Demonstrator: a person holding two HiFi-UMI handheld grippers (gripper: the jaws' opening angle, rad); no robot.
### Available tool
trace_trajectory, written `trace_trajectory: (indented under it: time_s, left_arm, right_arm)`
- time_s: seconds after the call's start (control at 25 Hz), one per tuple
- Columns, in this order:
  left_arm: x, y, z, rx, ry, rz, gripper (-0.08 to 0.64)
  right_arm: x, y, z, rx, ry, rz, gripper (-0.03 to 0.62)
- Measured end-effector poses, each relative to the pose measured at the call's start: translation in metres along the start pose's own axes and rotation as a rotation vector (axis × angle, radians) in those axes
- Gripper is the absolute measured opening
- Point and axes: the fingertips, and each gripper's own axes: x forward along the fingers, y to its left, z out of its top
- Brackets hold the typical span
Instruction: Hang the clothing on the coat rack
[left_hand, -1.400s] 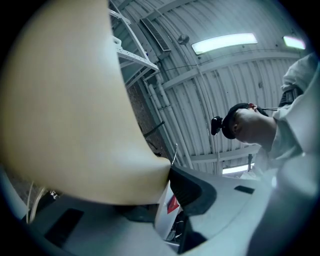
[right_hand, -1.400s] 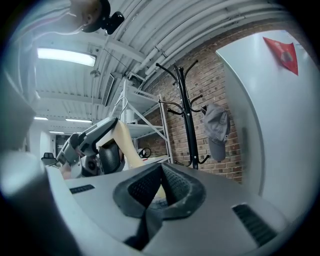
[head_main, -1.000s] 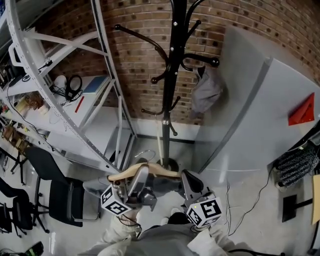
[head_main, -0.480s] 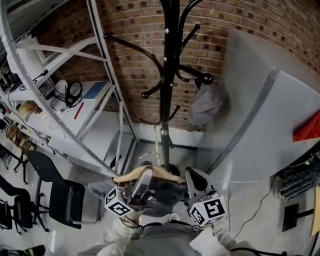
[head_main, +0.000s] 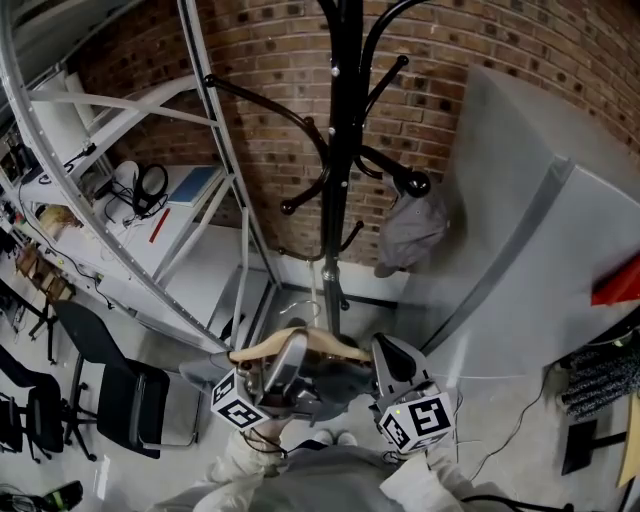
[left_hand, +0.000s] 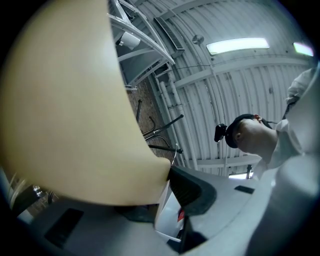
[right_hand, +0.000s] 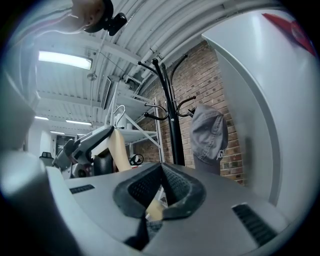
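Note:
The black coat rack (head_main: 338, 150) stands against the brick wall, and a grey cap (head_main: 410, 232) hangs on one of its right hooks. Low in the head view, a wooden hanger (head_main: 300, 343) with a grey garment (head_main: 335, 378) draped on it is held between both grippers. My left gripper (head_main: 288, 352) is shut on the hanger's left arm, which fills the left gripper view as a pale hanger (left_hand: 70, 110). My right gripper (head_main: 385, 358) is shut on the hanger's right end (right_hand: 155, 210). The hanger's wire hook (right_hand: 118, 112) points up, short of the rack (right_hand: 170, 120).
A slanted metal shelving frame (head_main: 215, 150) stands at the left, over a white desk (head_main: 150, 215) with headphones. A black chair (head_main: 120, 385) stands at the lower left. Large grey panels (head_main: 520, 230) lean against the wall on the right, close to the rack's base.
The rack and cap sit slightly differently in the head view, as if a little nearer. Both grippers still hold the hanger at about the same place.

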Motion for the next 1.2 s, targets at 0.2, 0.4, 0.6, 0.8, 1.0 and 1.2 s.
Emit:
trace_trajectory:
  time_s: [0.2,0.4,0.6,0.8,1.0,1.2]
  left_arm:
    - [0.009,0.014,0.01,-0.027,0.005,-0.022,0.1]
    - [0.019,0.027,0.018,-0.033,0.014,-0.044,0.1]
    - [0.035,0.037,0.03,-0.033,0.012,-0.082,0.1]
    - [0.051,0.047,0.046,-0.064,-0.006,-0.101,0.1]
    - [0.062,0.059,0.054,-0.086,-0.026,-0.117,0.1]
    - [0.068,0.072,0.058,-0.113,-0.035,-0.119,0.1]
  right_arm:
    - [0.011,-0.006,0.009,-0.007,-0.022,-0.034,0.024]
    - [0.017,-0.01,0.014,-0.019,-0.032,-0.074,0.023]
    - [0.021,-0.015,0.023,-0.04,-0.05,-0.11,0.024]
    - [0.023,-0.016,0.029,-0.049,-0.057,-0.135,0.023]
    - [0.027,-0.022,0.029,-0.052,-0.064,-0.147,0.023]
    - [0.032,-0.022,0.032,-0.058,-0.066,-0.154,0.023]
